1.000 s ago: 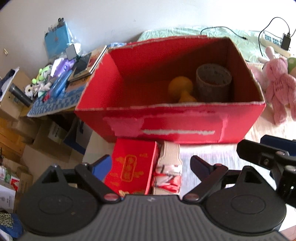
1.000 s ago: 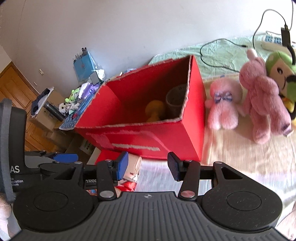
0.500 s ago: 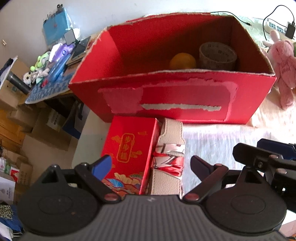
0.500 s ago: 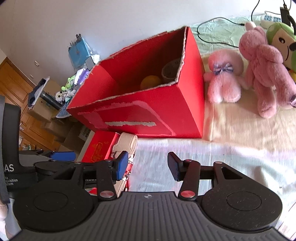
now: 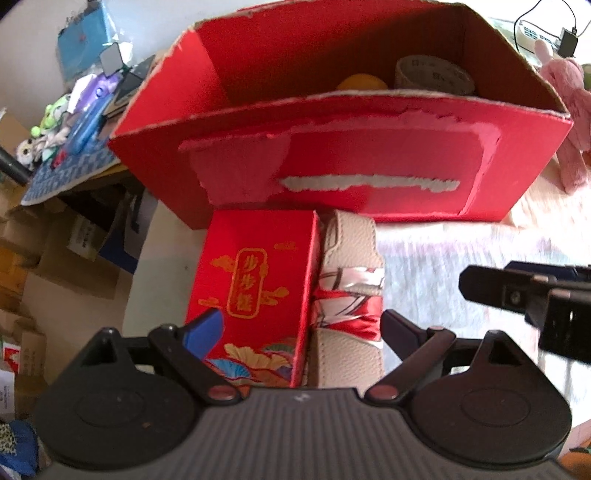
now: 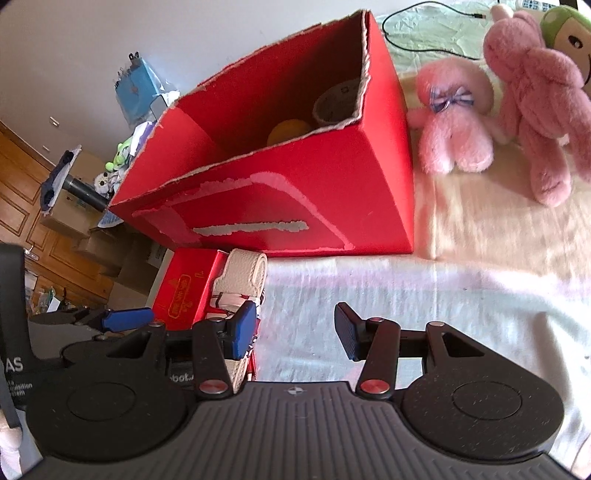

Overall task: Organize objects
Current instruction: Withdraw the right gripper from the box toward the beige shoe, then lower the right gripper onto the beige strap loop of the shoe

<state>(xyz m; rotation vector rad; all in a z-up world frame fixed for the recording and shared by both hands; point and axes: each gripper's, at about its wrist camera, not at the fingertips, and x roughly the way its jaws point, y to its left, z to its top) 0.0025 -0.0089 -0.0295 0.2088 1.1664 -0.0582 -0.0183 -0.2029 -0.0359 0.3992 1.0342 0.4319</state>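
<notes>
Grippers over the bed — both your jaws apart, empty.
Your left gripper point(image 5: 301, 328) straddles the red gift box point(image 5: 255, 291) and beige pouch point(image 5: 347, 295) just before the big red carton point(image 5: 332, 155); right gripper point(image 6: 295, 332) beside them.

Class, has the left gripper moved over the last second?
Yes. The left gripper has come down toward the small red box, judged against the big red box.

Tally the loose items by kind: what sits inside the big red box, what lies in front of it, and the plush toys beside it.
Inside the big red box: 2, tape roll and orange ball
In front: 2, red gift box and beige pouch
Plush toys: 3, two pink, one green-headed
Total: 7
</notes>
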